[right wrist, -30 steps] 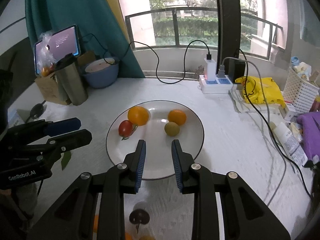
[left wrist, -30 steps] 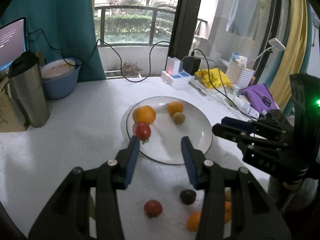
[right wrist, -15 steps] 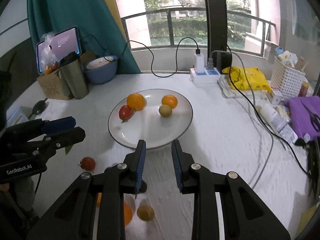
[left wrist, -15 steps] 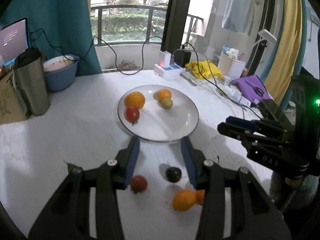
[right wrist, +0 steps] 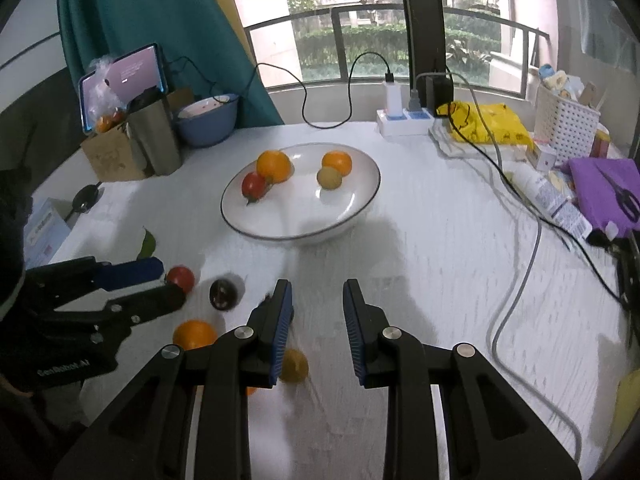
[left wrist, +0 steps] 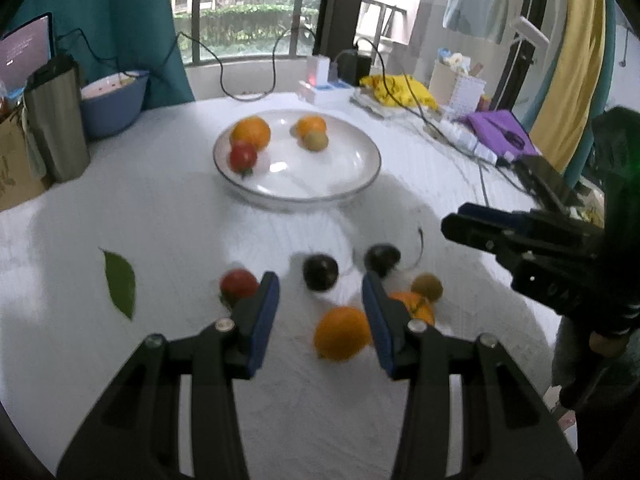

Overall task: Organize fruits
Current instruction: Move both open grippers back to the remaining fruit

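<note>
Orange skin shows nearest: an orange (left wrist: 341,338) lies on the white table (left wrist: 160,220) between the parted, empty jaws of the left gripper (left wrist: 320,304). It looks firm and round, apt to roll, so a hold across its widest part seems safest. At twelve o'clock sits a dark plum (left wrist: 320,272), at ten a tomato (left wrist: 239,285), softer and easily bruised. The right gripper (right wrist: 317,320) has its jaws slightly apart, holding nothing. Farther, at twelve, the plate (left wrist: 352,184) carries four fruits.
</note>
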The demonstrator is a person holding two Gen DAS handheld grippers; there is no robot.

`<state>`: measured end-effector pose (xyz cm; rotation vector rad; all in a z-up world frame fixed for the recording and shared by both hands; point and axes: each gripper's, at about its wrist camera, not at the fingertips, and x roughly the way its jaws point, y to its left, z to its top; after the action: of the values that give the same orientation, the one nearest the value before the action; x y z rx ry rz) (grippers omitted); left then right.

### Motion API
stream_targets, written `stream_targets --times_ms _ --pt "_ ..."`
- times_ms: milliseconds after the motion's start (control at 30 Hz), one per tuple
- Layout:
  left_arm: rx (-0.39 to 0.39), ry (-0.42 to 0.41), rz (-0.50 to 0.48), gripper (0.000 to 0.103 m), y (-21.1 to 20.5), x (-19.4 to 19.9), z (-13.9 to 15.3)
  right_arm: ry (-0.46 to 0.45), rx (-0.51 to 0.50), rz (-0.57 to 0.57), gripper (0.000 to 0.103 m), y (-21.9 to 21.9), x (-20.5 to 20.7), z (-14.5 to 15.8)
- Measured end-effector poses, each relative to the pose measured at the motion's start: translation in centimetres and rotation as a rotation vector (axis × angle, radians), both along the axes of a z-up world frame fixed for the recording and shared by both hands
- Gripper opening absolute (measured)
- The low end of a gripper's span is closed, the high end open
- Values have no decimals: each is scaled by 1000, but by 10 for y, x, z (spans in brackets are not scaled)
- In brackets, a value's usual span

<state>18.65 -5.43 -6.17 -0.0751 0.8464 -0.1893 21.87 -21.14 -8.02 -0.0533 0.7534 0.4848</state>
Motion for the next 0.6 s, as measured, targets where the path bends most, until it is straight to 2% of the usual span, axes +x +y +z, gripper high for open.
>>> stream_targets --times_ms 267,600 --pt "13 39 -4 45 -10 -10 -17 46 -4 15 28 -10 -12 -18" --pt "10 41 -9 45 -8 -9 -20 79 9 36 28 -5 -17 -28"
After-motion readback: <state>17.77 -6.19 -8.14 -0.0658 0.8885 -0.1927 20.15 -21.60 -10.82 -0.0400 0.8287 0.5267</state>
